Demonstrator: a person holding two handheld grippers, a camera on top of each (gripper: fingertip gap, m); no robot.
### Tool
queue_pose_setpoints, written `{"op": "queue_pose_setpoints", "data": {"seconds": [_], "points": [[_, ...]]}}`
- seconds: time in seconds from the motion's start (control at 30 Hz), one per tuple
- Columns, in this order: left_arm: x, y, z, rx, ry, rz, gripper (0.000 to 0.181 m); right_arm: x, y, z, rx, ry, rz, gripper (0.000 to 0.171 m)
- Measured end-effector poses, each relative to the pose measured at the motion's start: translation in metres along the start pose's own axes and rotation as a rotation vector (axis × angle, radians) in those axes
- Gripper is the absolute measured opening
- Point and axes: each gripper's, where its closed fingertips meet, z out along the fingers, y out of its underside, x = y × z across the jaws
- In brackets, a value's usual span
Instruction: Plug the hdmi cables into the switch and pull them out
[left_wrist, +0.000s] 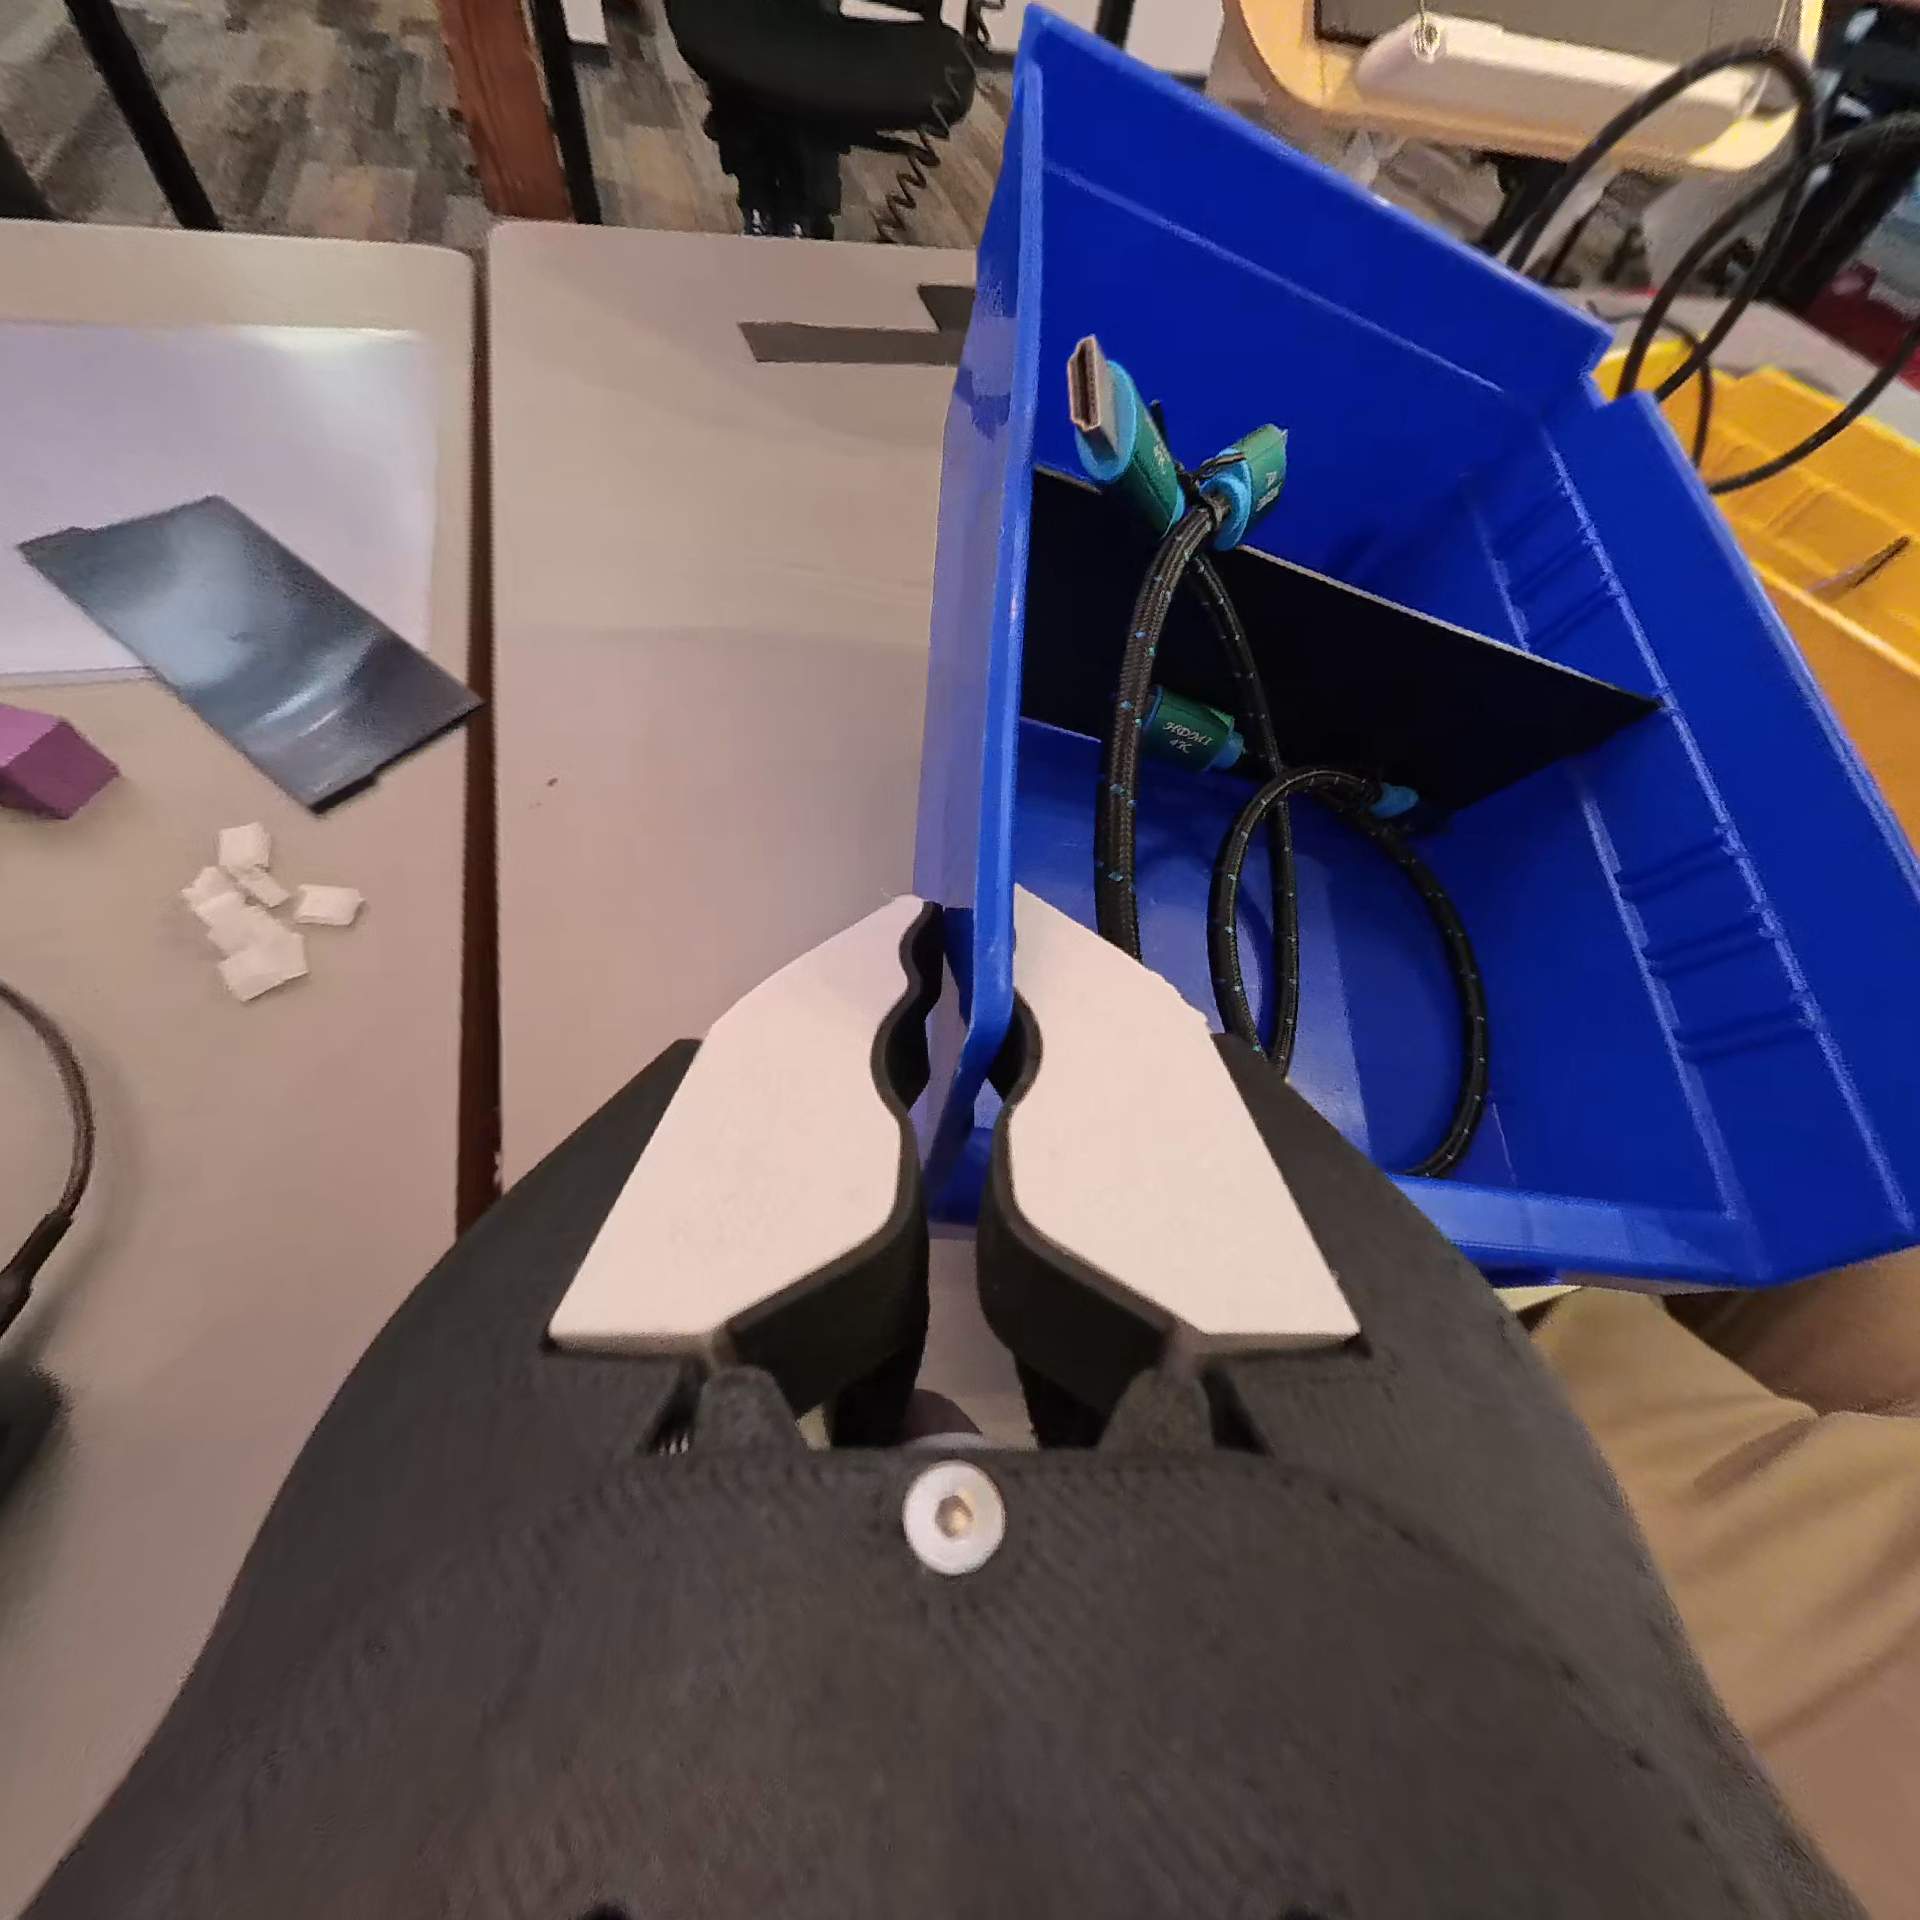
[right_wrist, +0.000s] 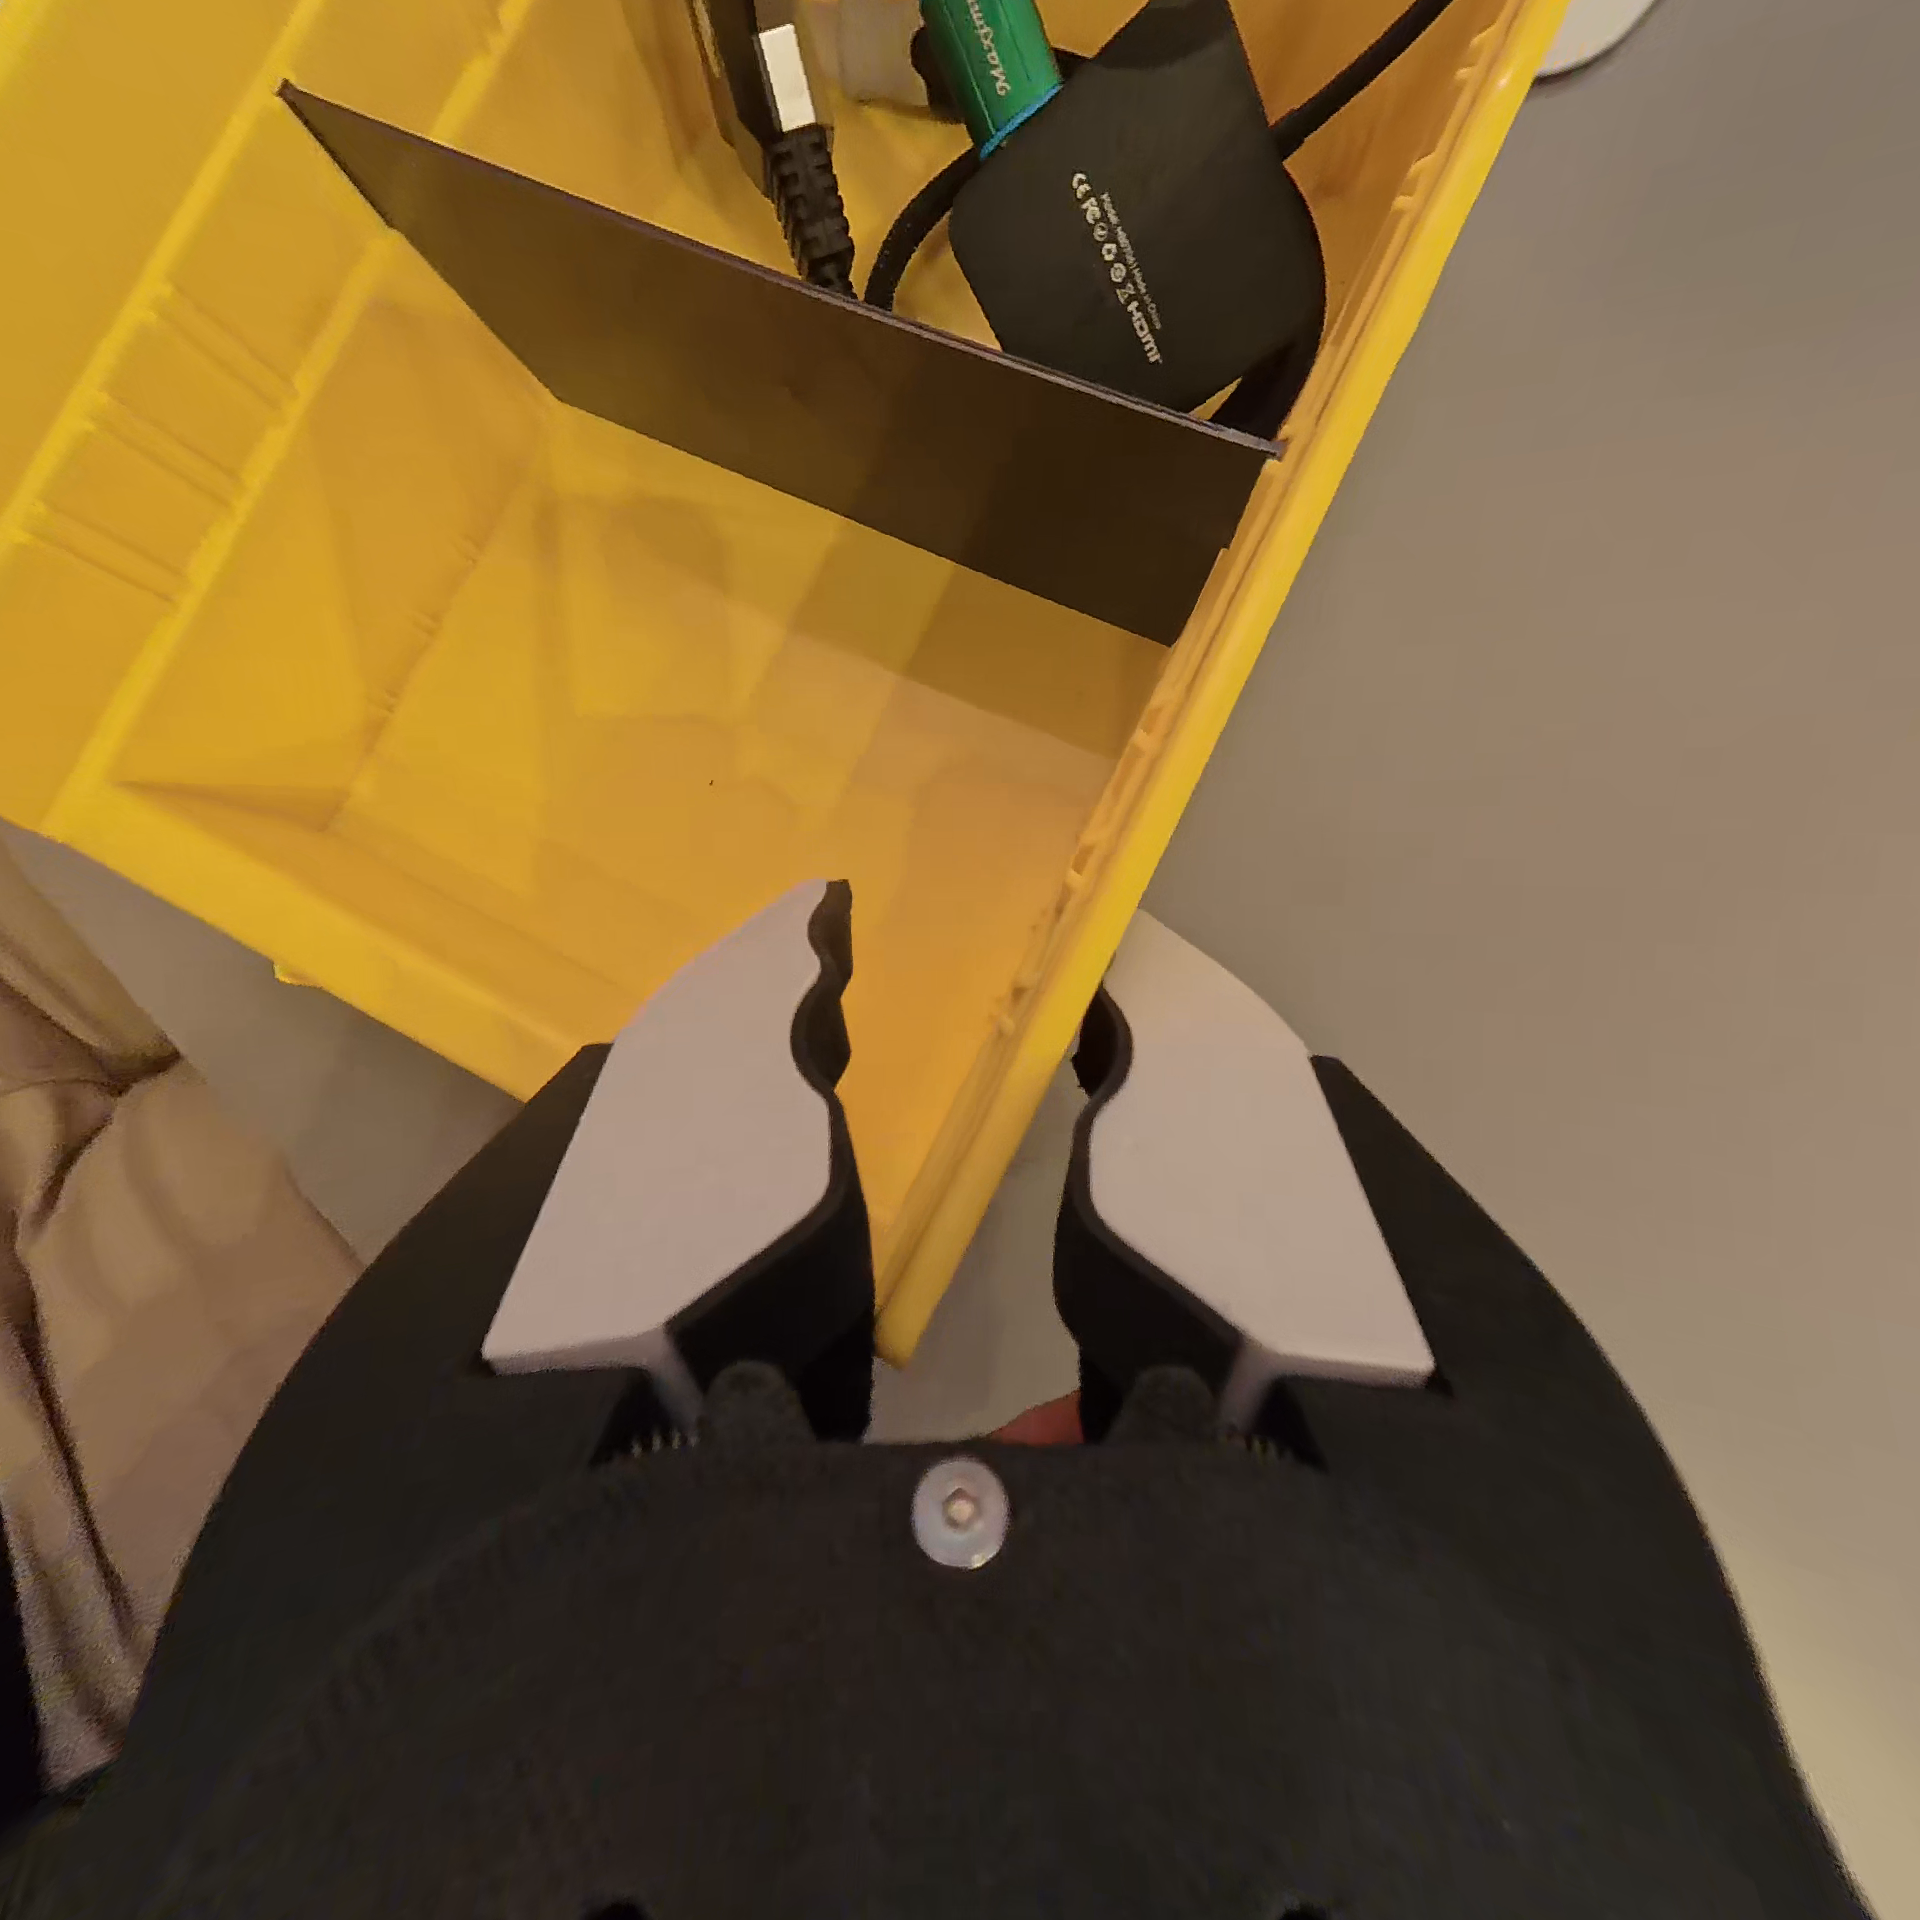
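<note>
Left tongs (left_wrist: 971, 966): clamped on the near side wall of a blue bin (left_wrist: 1299, 343), which looks tipped off the bench (left_wrist: 707, 675), probably to bring its contents within reach. Inside, braided HDMI cables (left_wrist: 1127, 748) with green plugs lie against a black divider (left_wrist: 1351, 665). Right tongs (right_wrist: 977, 956): straddling the side wall of a yellow bin (right_wrist: 364, 582), jaws apart; whether they pinch it cannot be told. Only the right wrist view shows the black switch (right_wrist: 1143, 239), behind that bin's divider with one green plug beside it; only the left wrist view shows the loose cables.
</note>
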Motion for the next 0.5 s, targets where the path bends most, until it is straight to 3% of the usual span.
{"op": "queue_pose_setpoints", "data": {"seconds": [0.5], "points": [[-0.003,-0.005,-0.061,0.149,-0.011,-0.125,0.005,-0.074,-0.057,0.058,0.002,-0.105,-0.146,0.059]]}}
